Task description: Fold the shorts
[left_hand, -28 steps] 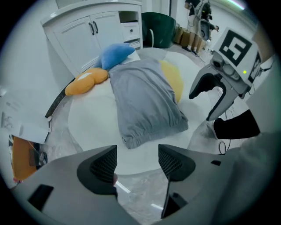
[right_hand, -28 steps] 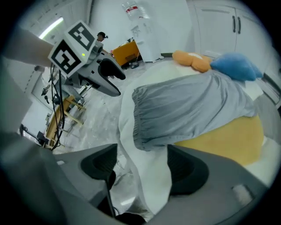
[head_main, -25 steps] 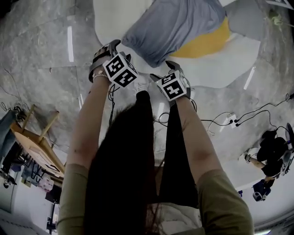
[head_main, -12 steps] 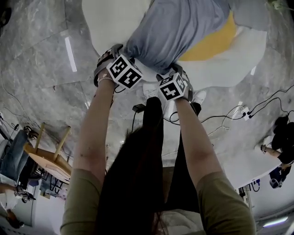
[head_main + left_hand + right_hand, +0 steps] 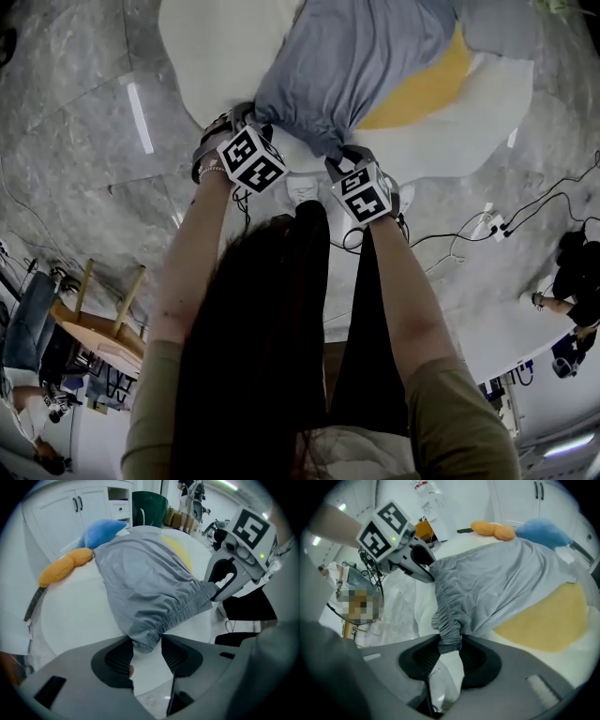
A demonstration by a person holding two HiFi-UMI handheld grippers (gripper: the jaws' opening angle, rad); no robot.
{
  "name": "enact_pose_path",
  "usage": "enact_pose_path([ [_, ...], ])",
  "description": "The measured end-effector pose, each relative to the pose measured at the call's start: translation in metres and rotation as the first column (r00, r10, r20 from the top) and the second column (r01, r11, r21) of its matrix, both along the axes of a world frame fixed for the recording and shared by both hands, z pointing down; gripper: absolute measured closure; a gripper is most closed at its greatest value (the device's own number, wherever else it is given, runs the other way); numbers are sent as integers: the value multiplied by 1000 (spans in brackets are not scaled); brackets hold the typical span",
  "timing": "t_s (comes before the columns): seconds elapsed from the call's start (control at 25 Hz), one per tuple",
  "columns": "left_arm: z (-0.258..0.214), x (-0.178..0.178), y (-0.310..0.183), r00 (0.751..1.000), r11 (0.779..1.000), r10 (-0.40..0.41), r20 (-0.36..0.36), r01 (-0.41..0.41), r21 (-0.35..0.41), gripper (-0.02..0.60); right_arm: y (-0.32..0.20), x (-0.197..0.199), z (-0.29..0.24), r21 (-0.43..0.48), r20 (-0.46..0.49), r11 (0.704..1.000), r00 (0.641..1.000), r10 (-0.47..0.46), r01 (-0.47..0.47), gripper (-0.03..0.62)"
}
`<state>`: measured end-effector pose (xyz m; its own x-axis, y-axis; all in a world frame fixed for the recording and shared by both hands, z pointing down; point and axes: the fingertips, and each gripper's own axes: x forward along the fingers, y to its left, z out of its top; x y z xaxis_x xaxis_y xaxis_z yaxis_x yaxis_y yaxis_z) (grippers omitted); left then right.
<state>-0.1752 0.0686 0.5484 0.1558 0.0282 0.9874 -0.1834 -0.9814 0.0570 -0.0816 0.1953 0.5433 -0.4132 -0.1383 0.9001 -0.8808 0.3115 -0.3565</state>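
Left claw point(image 5: 146, 645): had just closed, gripping the shorts point(image 5: 150, 583) corner at 6 o'clock.
Right claw point(image 5: 450, 649): had just closed, clamping the waistband.
Risk: the left's shallow bite (corner only) could slip.

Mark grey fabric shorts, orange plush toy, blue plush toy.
grey fabric shorts point(image 5: 145, 576), left gripper view, middle of the cloth.
orange plush toy point(image 5: 63, 568), left gripper view, its body.
blue plush toy point(image 5: 103, 530), left gripper view, its body.

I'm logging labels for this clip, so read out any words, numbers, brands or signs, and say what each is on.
None can be read.
Marker cube of the left gripper: black-and-white squares, no letters.
Marker cube of the right gripper: the same.
Grey shorts: no print shows.
Red-marked white item, top of right gripper view: too blurred.
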Motion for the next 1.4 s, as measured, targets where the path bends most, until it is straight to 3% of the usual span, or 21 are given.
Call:
enact_pose_path([
  [0.08,-2,6,8,1000,995,-13,-2,13,-99,472,6,0,-10,6,42,1000,999,9,-9,476],
  [0.12,-5,10,10,1000,992,-8,-5,7,-127,484,8,2,-14,10,51,1000,999,6,-7,476],
  [0.24,-10,16,17,1000,990,28,-10,-29,-135,541,8,4,-23,21,68,1000,998,-9,7,477],
  [0.48,-22,3,36,997,977,-68,-19,63,-201,548,14,3,-37,54,102,996,992,-80,75,478],
  [0.68,-34,-21,73,998,971,-62,-1,60,-230,548,37,-8,-47,52,131,990,981,-140,134,479],
  [0.96,-42,-39,126,995,954,-92,25,95,-284,548,90,-25,-54,-4,186,986,969,-162,166,479],
  [1.2,-53,-64,187,993,920,-97,64,114,-374,548,146,-44,-63,-78,267,966,938,-220,248,479],
  [1.4,-70,-47,160,982,922,-191,9,182,-342,548,127,-30,-73,-70,334,975,926,-177,212,479],
])
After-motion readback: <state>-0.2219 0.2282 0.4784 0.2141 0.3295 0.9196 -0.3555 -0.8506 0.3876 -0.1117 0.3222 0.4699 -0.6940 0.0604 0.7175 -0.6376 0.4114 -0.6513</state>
